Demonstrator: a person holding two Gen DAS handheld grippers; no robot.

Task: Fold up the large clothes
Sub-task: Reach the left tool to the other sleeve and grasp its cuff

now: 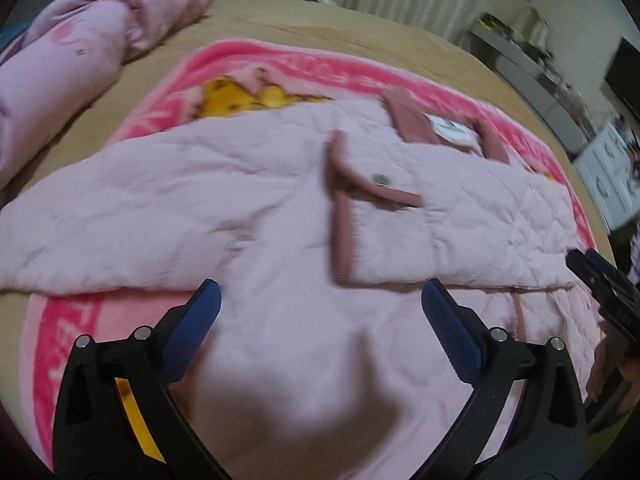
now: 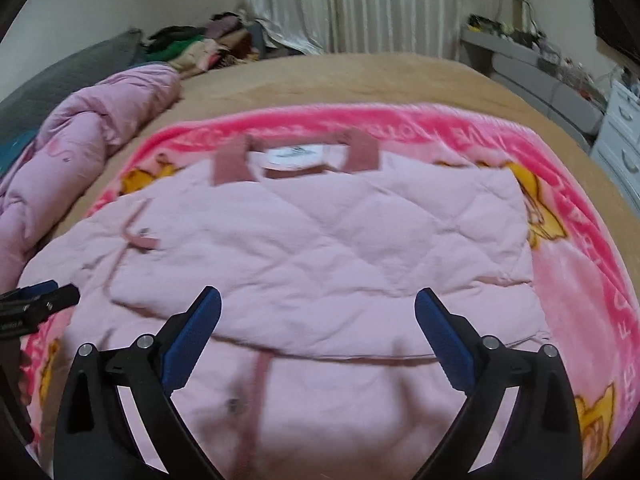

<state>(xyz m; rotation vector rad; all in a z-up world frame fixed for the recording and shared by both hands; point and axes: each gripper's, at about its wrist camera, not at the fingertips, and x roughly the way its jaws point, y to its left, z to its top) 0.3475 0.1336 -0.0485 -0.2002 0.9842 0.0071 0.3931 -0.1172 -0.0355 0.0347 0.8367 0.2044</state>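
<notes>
A pale pink quilted jacket [image 1: 248, 208] with darker pink trim and collar lies on a bright pink blanket [image 1: 280, 64] on the bed. One sleeve lies folded across its chest; it also shows in the right wrist view [image 2: 320, 240]. My left gripper [image 1: 320, 300] hovers open and empty over the jacket's lower part. My right gripper [image 2: 318, 308] hovers open and empty over the folded sleeve's lower edge. The right gripper shows at the right edge of the left wrist view [image 1: 604, 284], and the left gripper at the left edge of the right wrist view [image 2: 36, 300].
A rolled pink duvet [image 2: 80, 140] lies at the bed's left side. The tan bedsheet [image 2: 360, 76] runs beyond the blanket. A clothes pile [image 2: 192, 48] sits at the far corner, with curtains behind. A grey shelf and white drawers [image 2: 620, 128] stand at the right.
</notes>
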